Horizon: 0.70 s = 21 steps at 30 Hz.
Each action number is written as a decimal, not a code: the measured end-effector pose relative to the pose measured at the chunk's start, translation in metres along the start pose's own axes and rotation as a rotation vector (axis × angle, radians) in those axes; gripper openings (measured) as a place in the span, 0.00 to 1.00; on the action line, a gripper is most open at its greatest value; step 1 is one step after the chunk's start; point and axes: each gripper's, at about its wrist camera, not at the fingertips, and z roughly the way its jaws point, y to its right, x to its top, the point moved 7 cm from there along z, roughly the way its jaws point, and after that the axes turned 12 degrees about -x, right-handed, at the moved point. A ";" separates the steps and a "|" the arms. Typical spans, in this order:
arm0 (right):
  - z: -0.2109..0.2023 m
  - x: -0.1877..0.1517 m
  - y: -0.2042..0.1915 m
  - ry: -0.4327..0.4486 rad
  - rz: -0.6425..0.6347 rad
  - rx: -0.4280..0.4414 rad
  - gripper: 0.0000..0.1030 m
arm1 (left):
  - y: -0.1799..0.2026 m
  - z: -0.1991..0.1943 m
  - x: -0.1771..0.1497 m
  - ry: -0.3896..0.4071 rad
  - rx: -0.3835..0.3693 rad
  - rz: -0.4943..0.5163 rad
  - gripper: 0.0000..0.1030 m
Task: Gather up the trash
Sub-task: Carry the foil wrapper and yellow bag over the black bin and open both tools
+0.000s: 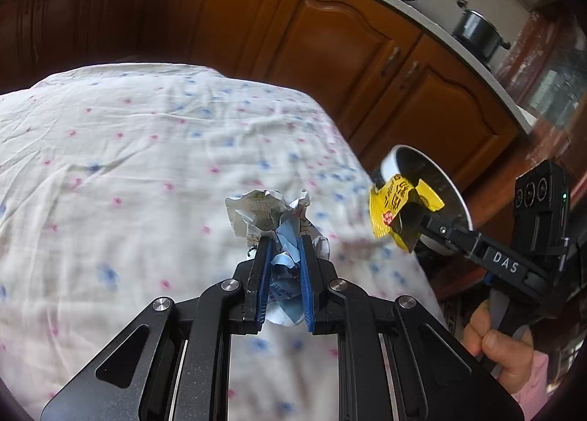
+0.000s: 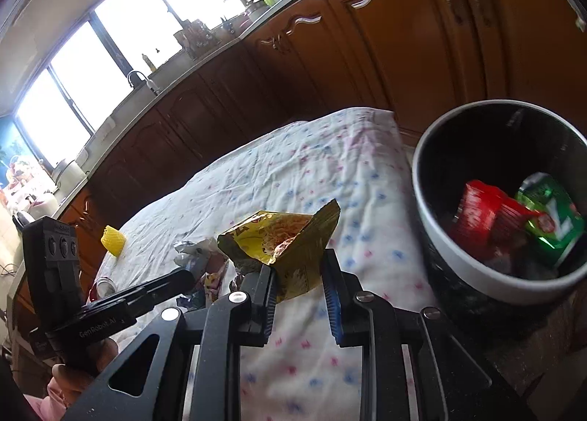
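My left gripper (image 1: 284, 245) is shut on a crumpled white and blue paper wrapper (image 1: 273, 217), held above the cloth-covered table (image 1: 128, 164). My right gripper (image 2: 299, 267) is shut on a yellow snack packet (image 2: 284, 241), held above the table's right side. The right gripper also shows in the left wrist view (image 1: 405, 223) with the packet (image 1: 394, 210) beside the white bin (image 1: 425, 179). The bin (image 2: 433, 223) stands off the table's right edge and holds a red wrapper (image 2: 484, 210) and a green can (image 2: 550, 217). The left gripper also shows in the right wrist view (image 2: 194, 276).
A yellow foam net (image 2: 113, 239) and a small can (image 2: 104, 287) lie at the table's far left in the right wrist view. Brown kitchen cabinets (image 1: 312, 36) run behind the table, with pots (image 1: 477, 32) on the counter.
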 end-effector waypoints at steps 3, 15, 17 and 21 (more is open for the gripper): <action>-0.013 -0.006 0.011 0.010 0.020 -0.011 0.23 | 0.015 0.000 -0.004 -0.004 -0.018 0.018 0.13; -0.043 -0.023 0.049 0.033 0.083 -0.063 0.23 | 0.063 0.008 -0.015 -0.031 -0.068 0.086 0.13; -0.047 -0.024 0.056 0.038 0.094 -0.073 0.23 | 0.069 0.010 -0.017 -0.038 -0.074 0.093 0.13; -0.053 -0.025 0.070 0.047 0.114 -0.088 0.23 | 0.079 0.015 -0.021 -0.052 -0.085 0.107 0.13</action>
